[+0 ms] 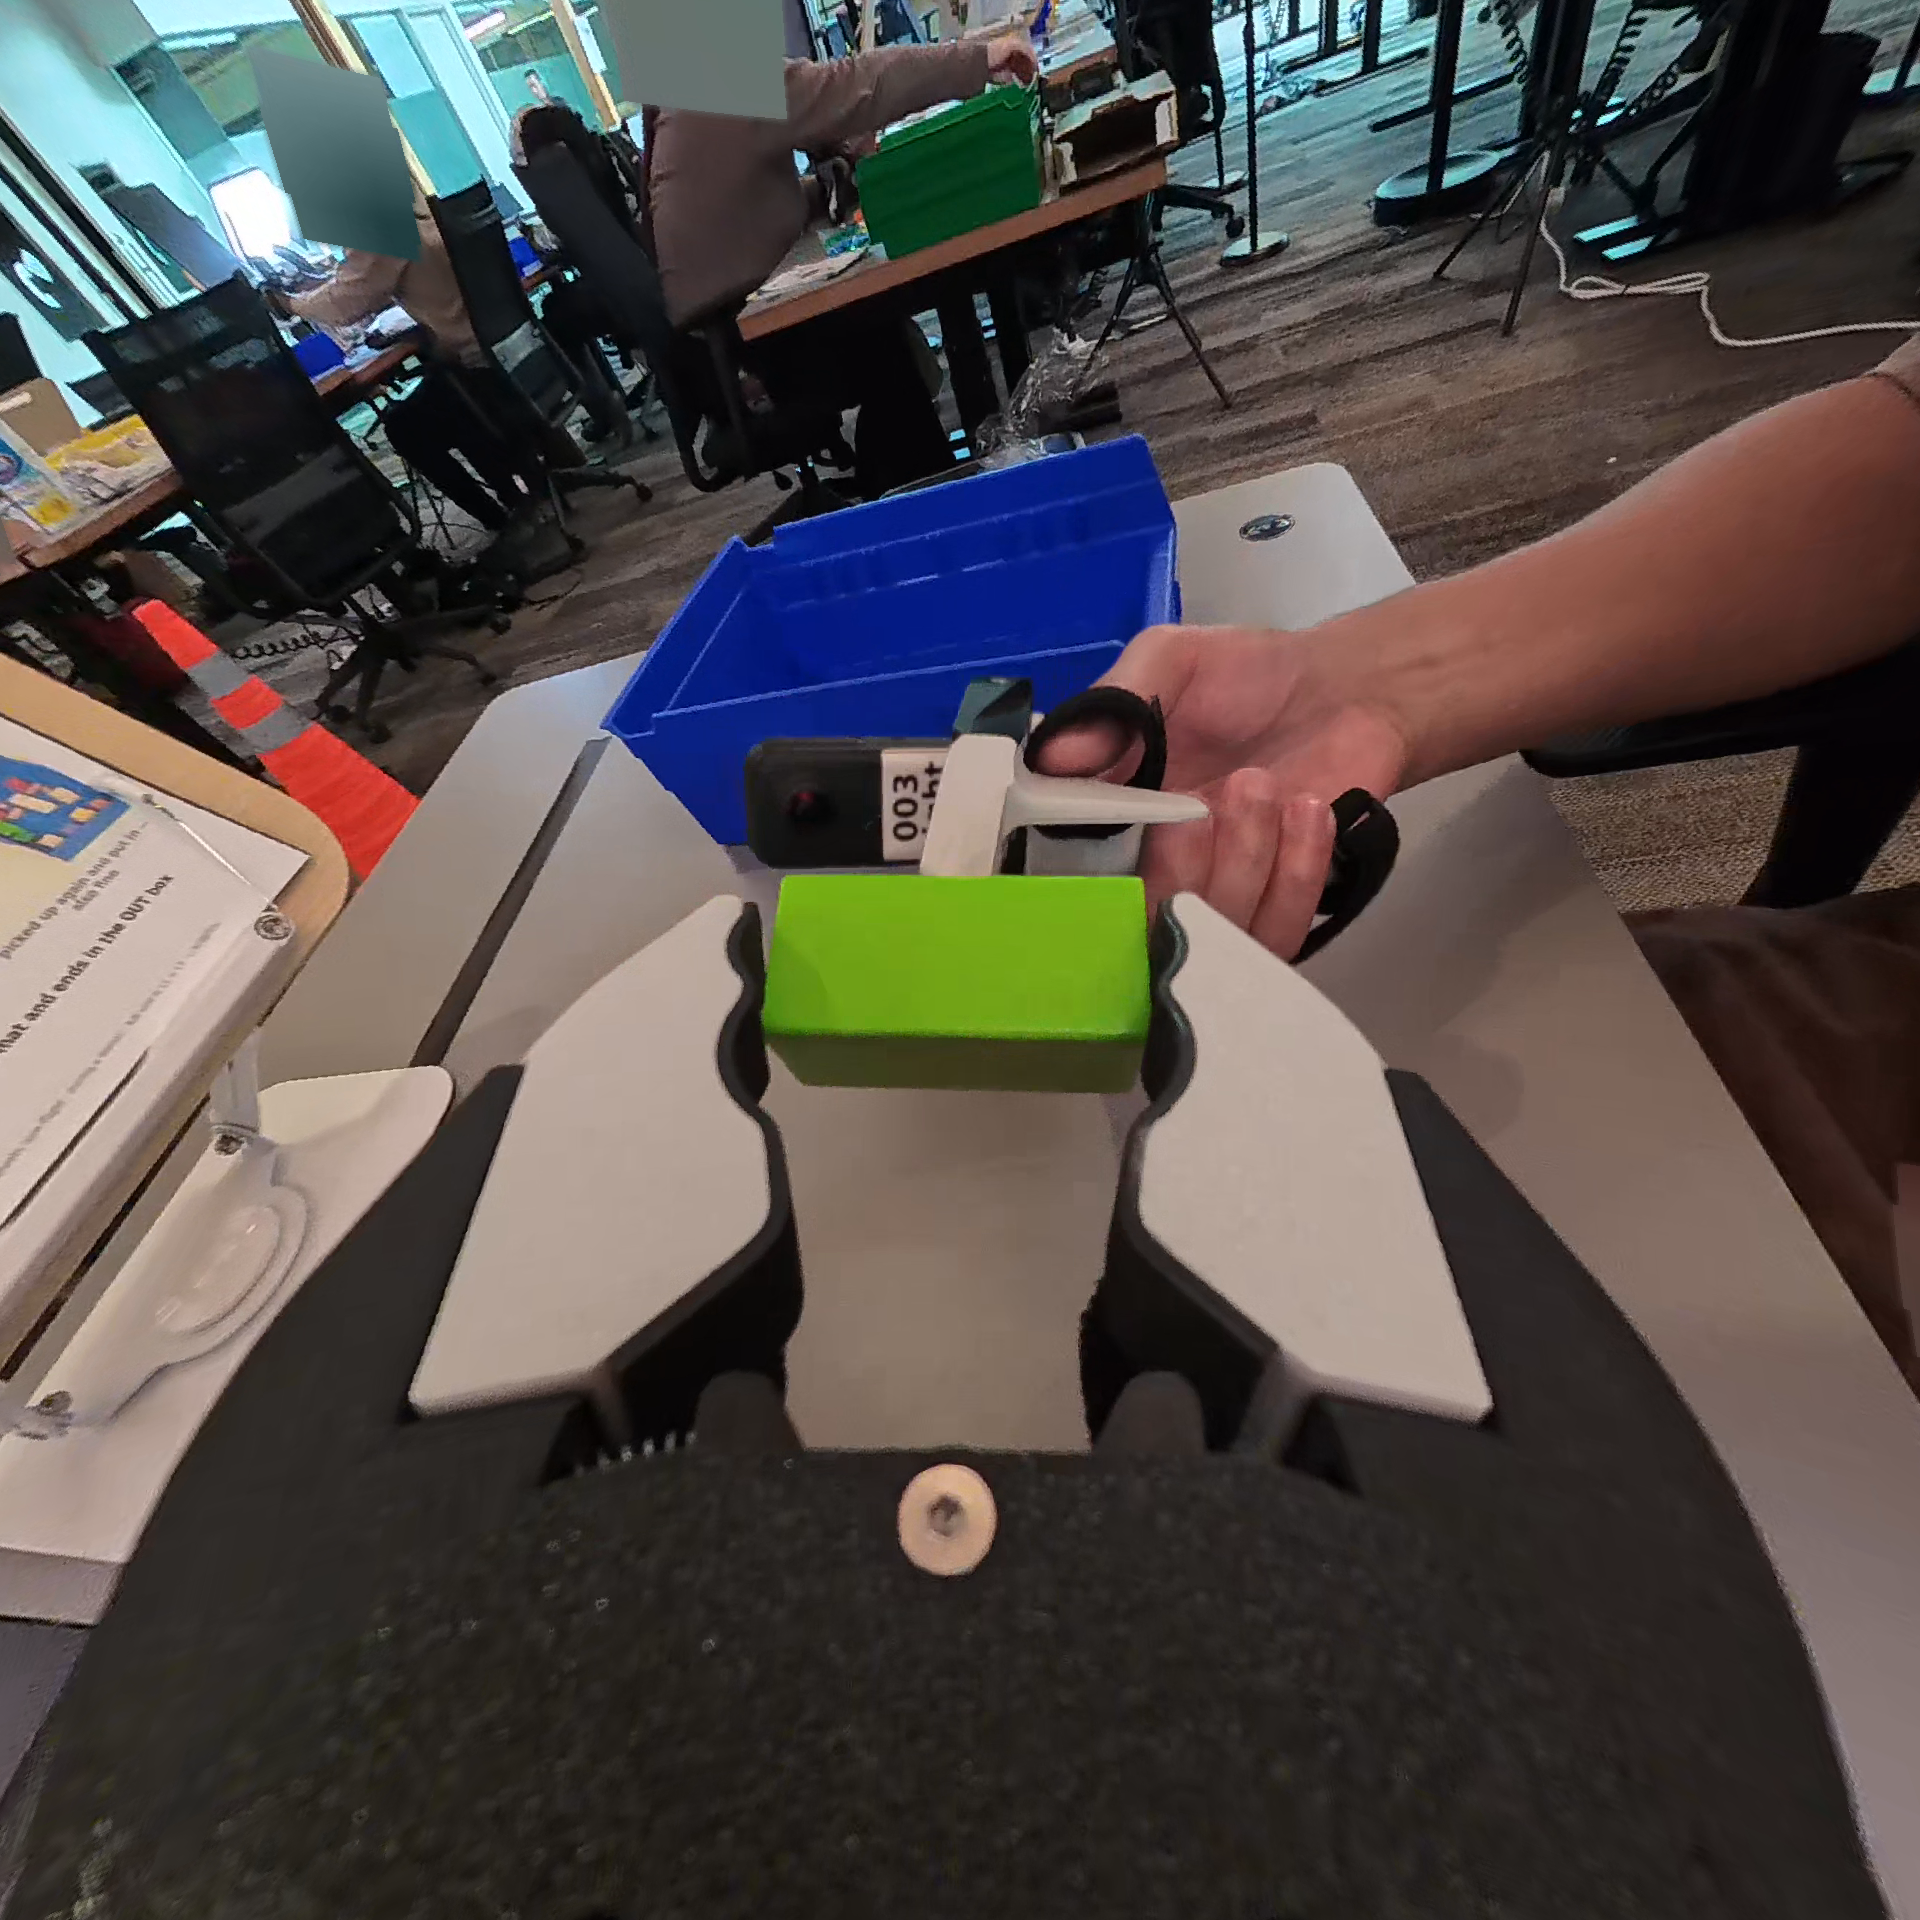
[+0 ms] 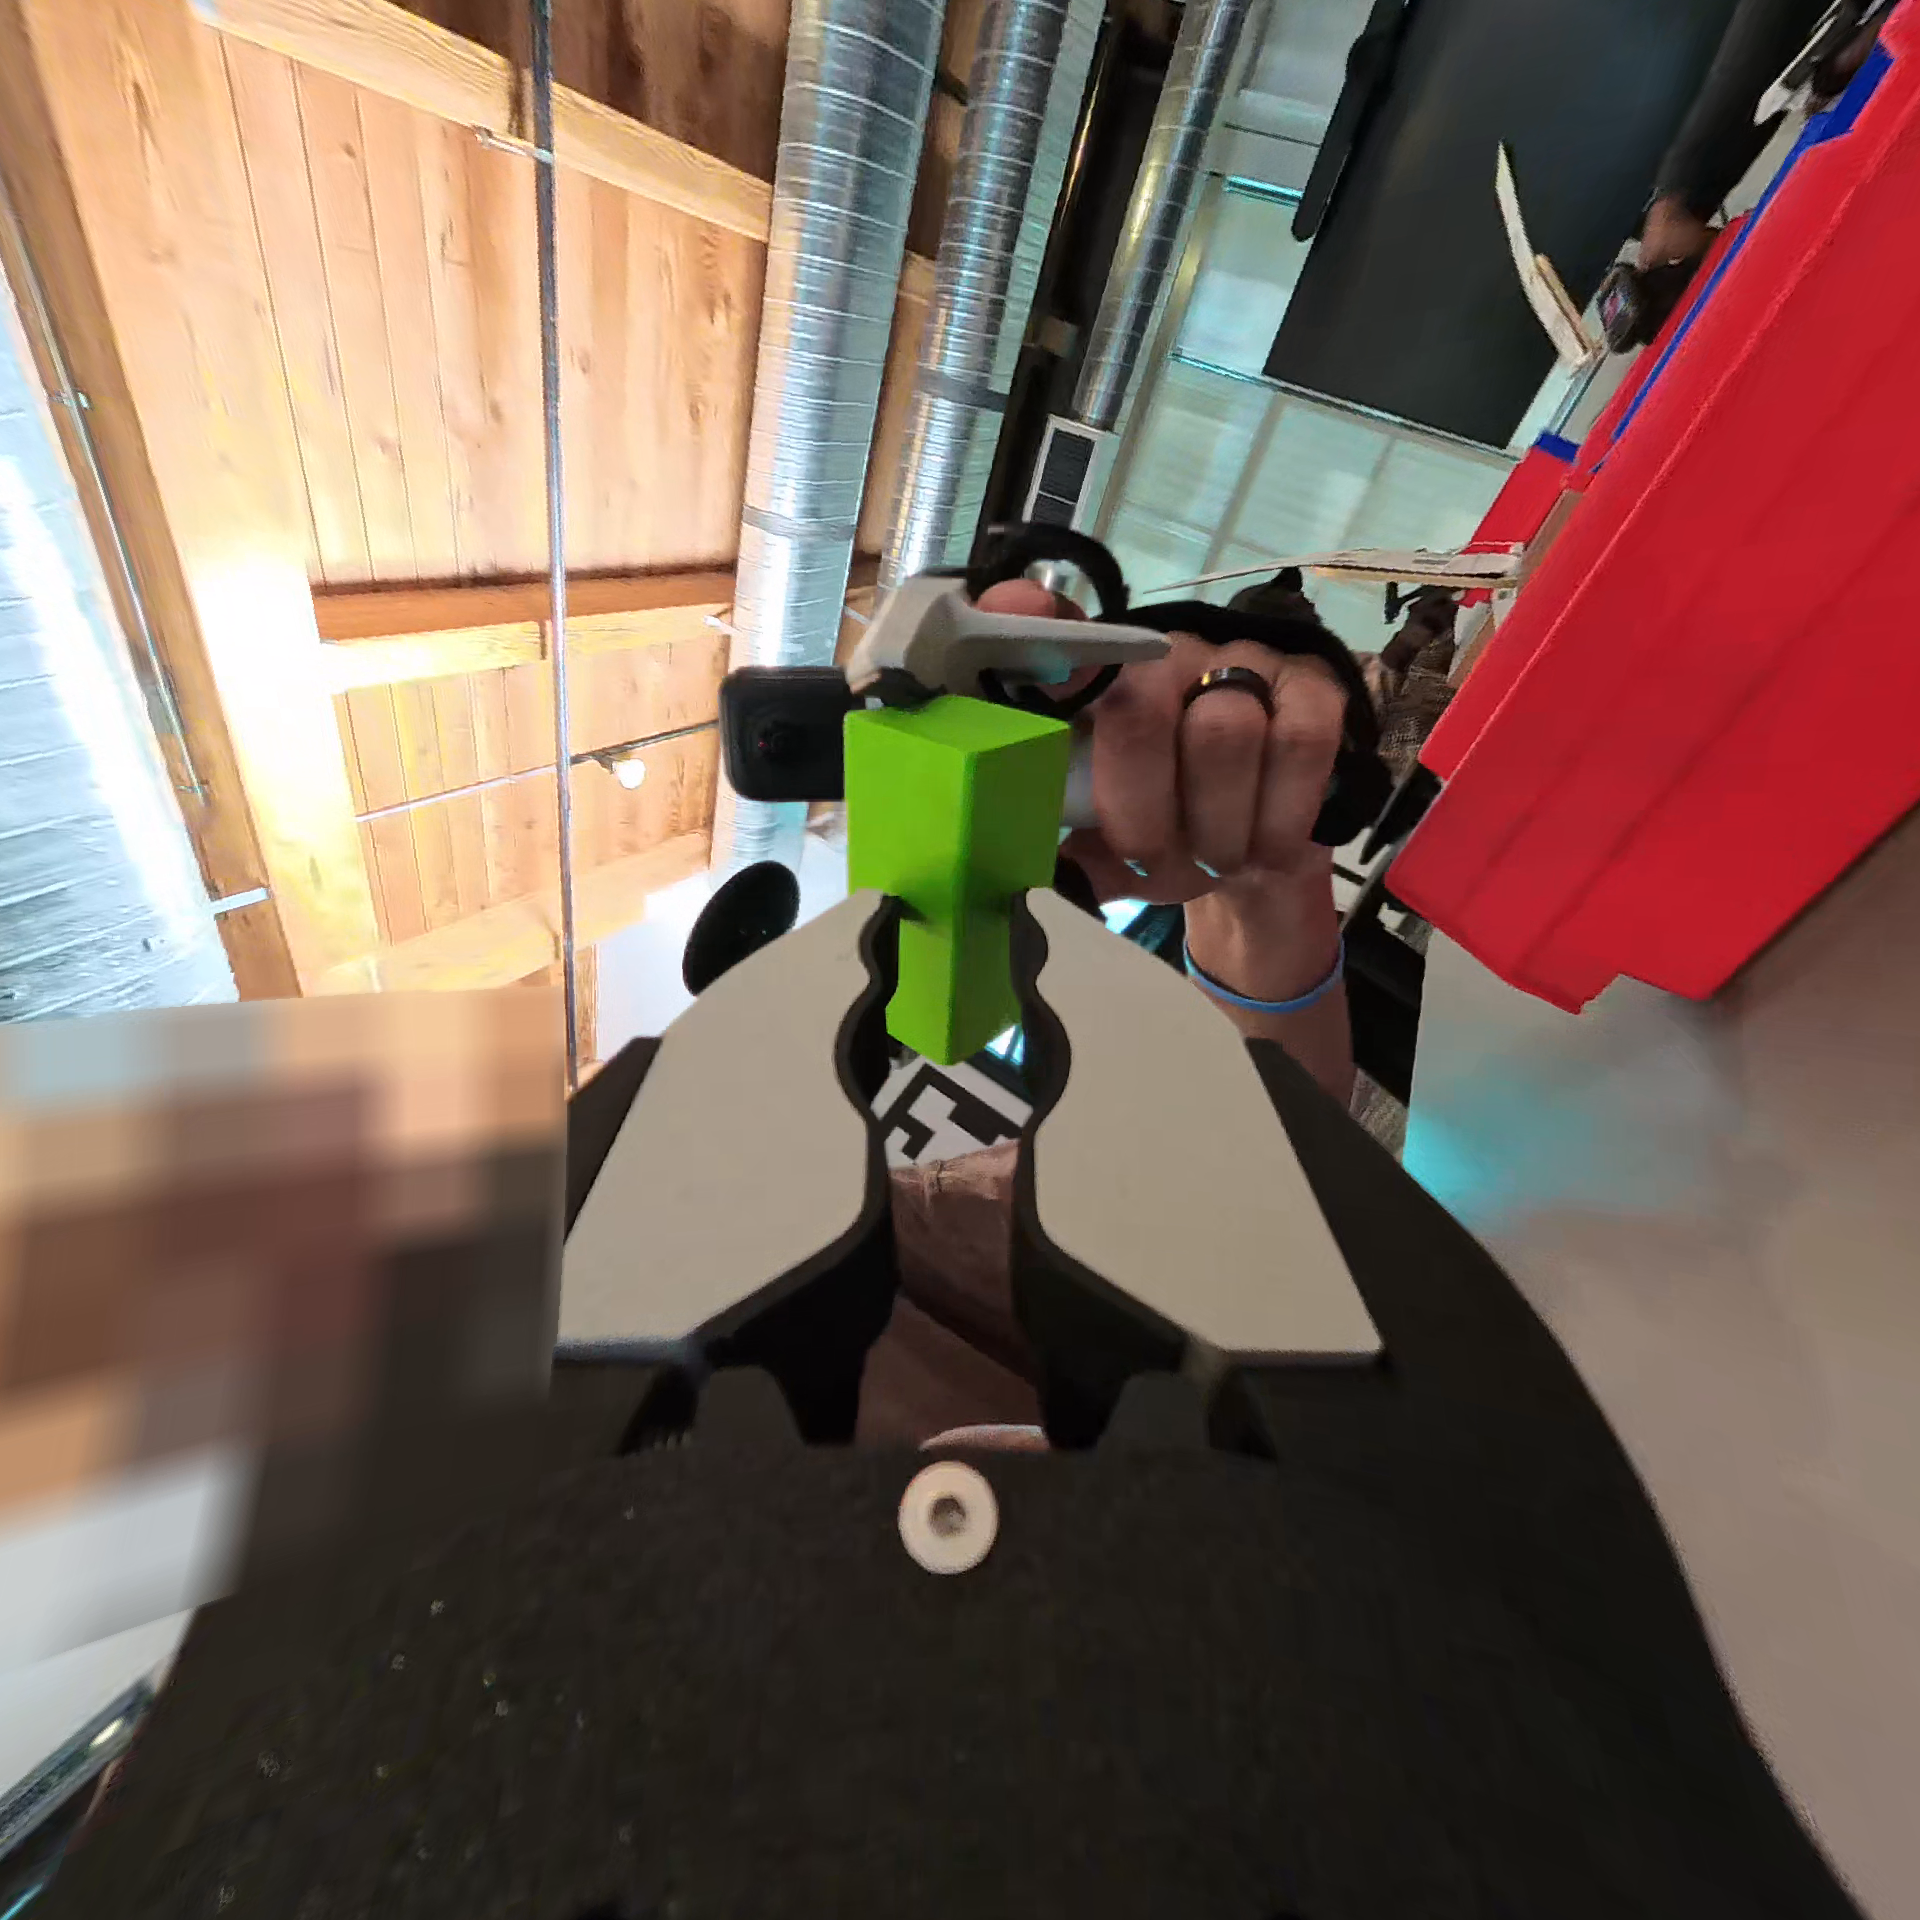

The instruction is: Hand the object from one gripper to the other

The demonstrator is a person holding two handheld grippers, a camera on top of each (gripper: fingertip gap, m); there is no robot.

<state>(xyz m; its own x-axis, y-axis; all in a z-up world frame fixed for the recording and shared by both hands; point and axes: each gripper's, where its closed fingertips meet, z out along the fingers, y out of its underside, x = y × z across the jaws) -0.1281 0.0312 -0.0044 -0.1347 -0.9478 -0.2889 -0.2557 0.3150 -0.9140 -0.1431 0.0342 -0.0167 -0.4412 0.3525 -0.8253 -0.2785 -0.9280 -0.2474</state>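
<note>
So both grippers are on the green block [image 1: 956, 977] at once, held mid-air above the grey surface [image 1: 1507, 1143]. Left gripper [image 1: 954, 987] fingers clamped on the block's short ends, block lying crosswise betw. them. Right gripper [image 2: 951, 935] fingers clamped on the block's lower part in its own view, block standing up past the tips. Right hand [image 1: 1247, 769] shows behind the block in left wrist view, w/ its camera just above the block. Blue bin [image 1: 935, 623] sits farther back on the surface. Red bins [image 2: 1683, 644] at right edge of right wrist view.
</note>
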